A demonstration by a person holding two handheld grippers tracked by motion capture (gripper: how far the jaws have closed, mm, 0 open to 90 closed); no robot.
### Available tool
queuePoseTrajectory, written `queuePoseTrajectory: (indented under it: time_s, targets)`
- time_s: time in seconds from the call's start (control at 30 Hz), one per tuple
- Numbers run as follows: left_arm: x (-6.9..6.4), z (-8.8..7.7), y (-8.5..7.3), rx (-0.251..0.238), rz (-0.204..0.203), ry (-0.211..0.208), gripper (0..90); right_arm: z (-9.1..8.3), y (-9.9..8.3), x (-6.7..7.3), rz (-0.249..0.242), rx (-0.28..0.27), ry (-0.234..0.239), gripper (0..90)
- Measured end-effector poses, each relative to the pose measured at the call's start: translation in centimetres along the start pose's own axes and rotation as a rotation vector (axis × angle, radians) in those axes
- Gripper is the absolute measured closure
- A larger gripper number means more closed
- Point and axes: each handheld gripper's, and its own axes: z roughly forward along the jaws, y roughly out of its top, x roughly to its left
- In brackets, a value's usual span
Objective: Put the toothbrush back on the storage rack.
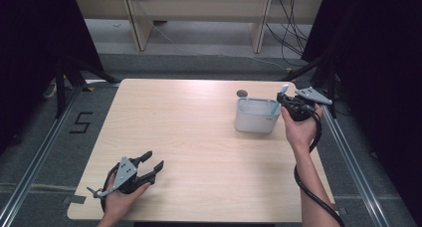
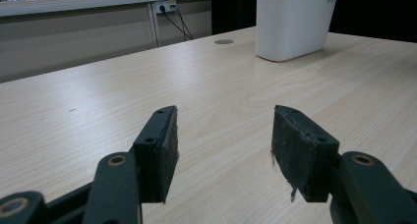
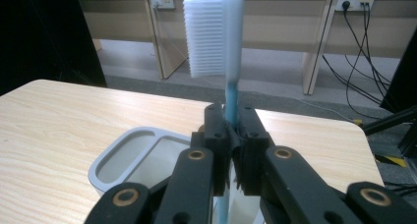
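A toothbrush [image 3: 216,32] with a blue handle and white bristles stands upright, head up, clamped between the jaws of my right gripper [image 3: 231,135]. In the high view that gripper [image 1: 288,103] hovers over the right end of a white holder cup [image 1: 256,115] at the table's back right, and the toothbrush [image 1: 277,101] reaches down into it. The holder's rim [image 3: 120,155] has divided compartments. My left gripper [image 1: 152,163] rests low near the front left of the table, open with nothing between its pads [image 2: 162,145]. Ahead of it, far off, stands the holder [image 2: 295,22].
A light wooden table [image 1: 199,137] has a round cable hole [image 1: 242,93] just behind the holder. Metal rails run along both sides on the floor. Desks, cables and wall sockets lie beyond the far edge.
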Motion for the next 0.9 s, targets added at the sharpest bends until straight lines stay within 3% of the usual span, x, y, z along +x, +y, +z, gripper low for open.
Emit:
queuePoseTrajectory:
  time_s: [0.23, 0.4, 0.43, 0.53, 0.57, 0.6, 0.8, 0.83, 0.9]
  targets:
    - [0.0, 0.0, 0.0, 0.000, -0.001, -0.001, 42.8, 0.3, -0.4, -0.2, -0.011, 0.008, -0.002, 86.0]
    - [0.0, 0.0, 0.0, 0.000, 0.000, -0.002, 42.7, 0.4, -0.6, 0.0, 0.023, 0.026, -0.001, 86.0]
    - [0.0, 0.0, 0.0, 0.000, 0.000, -0.002, 42.7, 0.5, -0.7, -0.2, -0.007, 0.019, -0.004, 86.0]
    - [0.0, 0.0, 0.0, -0.001, -0.002, -0.001, 42.7, 0.6, -0.9, -0.2, 0.001, 0.023, -0.002, 86.0]
    - [0.0, 0.0, 0.0, 0.000, -0.001, -0.002, 42.7, 0.7, -0.9, -0.4, -0.019, 0.012, -0.011, 86.0]
    - [0.0, 0.0, 0.0, 0.000, 0.000, -0.002, 42.7, 0.6, -0.9, -0.2, 0.010, 0.027, -0.002, 86.0]
    - [0.0, 0.0, 0.0, 0.000, 0.000, -0.003, 42.7, 0.8, -1.2, -0.3, 0.005, 0.031, 0.000, 86.0]
    - [0.0, 0.0, 0.0, -0.001, -0.001, -0.003, 42.7, 0.9, -1.3, -0.4, -0.014, 0.031, -0.001, 86.0]
    - [0.0, 0.0, 0.0, -0.001, -0.002, -0.003, 42.6, 0.9, -1.5, -0.2, 0.022, 0.038, -0.005, 86.0]
